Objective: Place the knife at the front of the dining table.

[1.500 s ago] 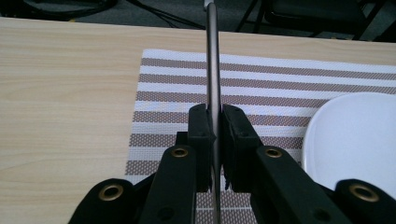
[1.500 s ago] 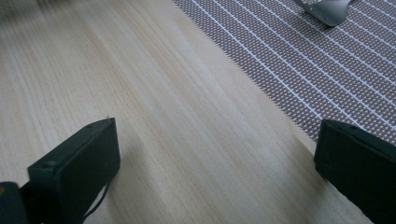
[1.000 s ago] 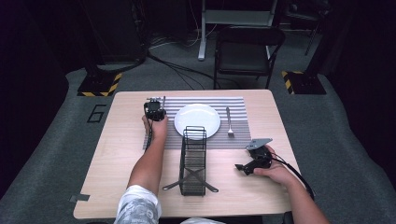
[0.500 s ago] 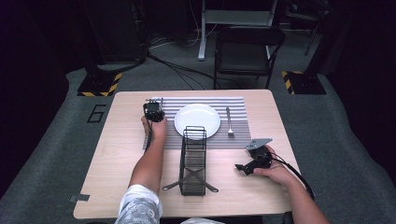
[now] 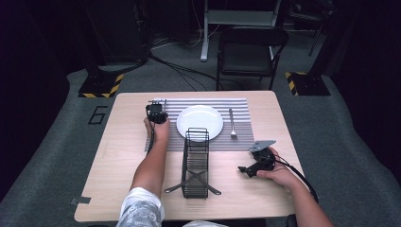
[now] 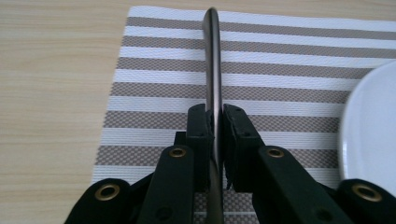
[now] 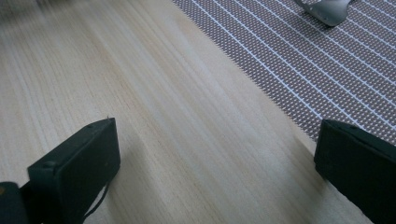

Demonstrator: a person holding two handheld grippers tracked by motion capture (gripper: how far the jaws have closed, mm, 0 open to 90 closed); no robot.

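Observation:
My left gripper [image 6: 214,114] is shut on a thin metal utensil [image 6: 212,56], seen edge-on, which runs forward over the striped placemat [image 6: 280,70]. Which kind of utensil it is I cannot tell. In the high view this left gripper [image 5: 156,112] sits at the mat's left side, just left of the white plate [image 5: 199,122]. A fork [image 5: 232,124] lies on the mat to the plate's right. My right gripper [image 5: 245,169] rests on the wood at the front right. In its own view, my right gripper [image 7: 217,140] has its jaws wide apart with only bare wood between them.
A black wire rack [image 5: 195,163] stands in front of the plate, between my two arms. The table [image 5: 113,161] is light wood, with its edges close on all sides. A folding chair [image 5: 250,52] stands beyond the far edge. The fork's end [image 7: 327,9] lies on the mat ahead of the right gripper.

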